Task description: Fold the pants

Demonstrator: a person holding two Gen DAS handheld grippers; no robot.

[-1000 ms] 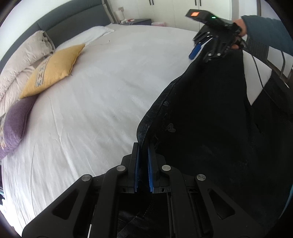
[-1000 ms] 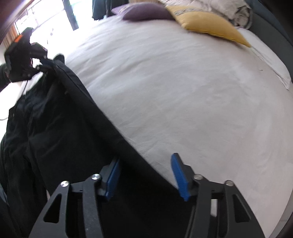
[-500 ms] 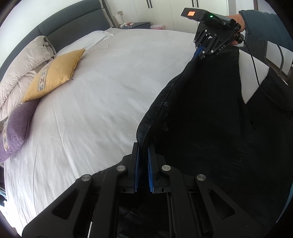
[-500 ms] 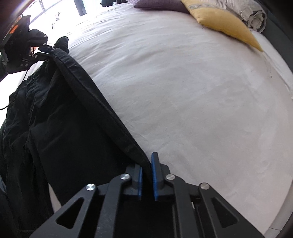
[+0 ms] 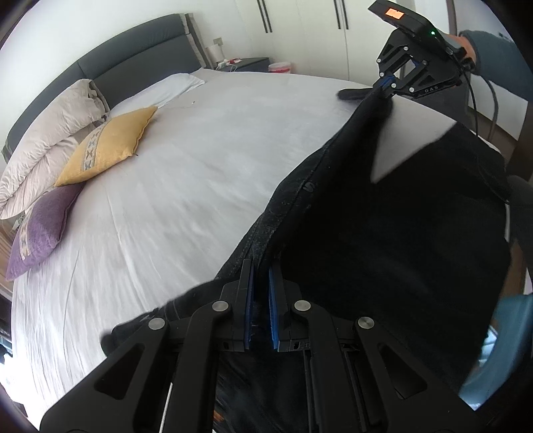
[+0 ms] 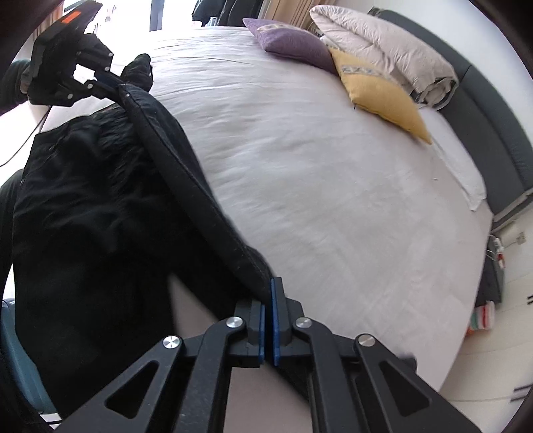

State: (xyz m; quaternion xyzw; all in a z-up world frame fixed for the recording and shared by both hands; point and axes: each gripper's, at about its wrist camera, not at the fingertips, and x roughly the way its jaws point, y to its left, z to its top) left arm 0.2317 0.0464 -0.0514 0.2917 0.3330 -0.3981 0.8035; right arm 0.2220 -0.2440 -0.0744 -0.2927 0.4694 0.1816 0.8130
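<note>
Left-wrist view shows wardrobe doors point(image 5: 319, 30) and a dark nightstand point(image 5: 250, 63) beyond the bed point(image 5: 200, 166), neither visible from the right wrist, whose view alone takes in a bright window point(image 6: 133, 16) past the bed's far side and striped items point(image 6: 483, 318) on the floor. At the bed's grey headboard point(image 5: 133, 56) lie a folded duvet point(image 5: 50, 140), a yellow cushion point(image 5: 106, 146), a purple cushion point(image 5: 43, 226) and a white pillow point(image 5: 163, 90). Black pants point(image 5: 383, 233), hanging at the bed's near edge, hide the mattress side and much of both views. Left gripper point(image 5: 260, 299) has its blue pads pinched on one end of the waistband point(image 6: 186, 176); right gripper point(image 6: 268, 328) is clamped on the other end, the band stretched between them above the sheet.
</note>
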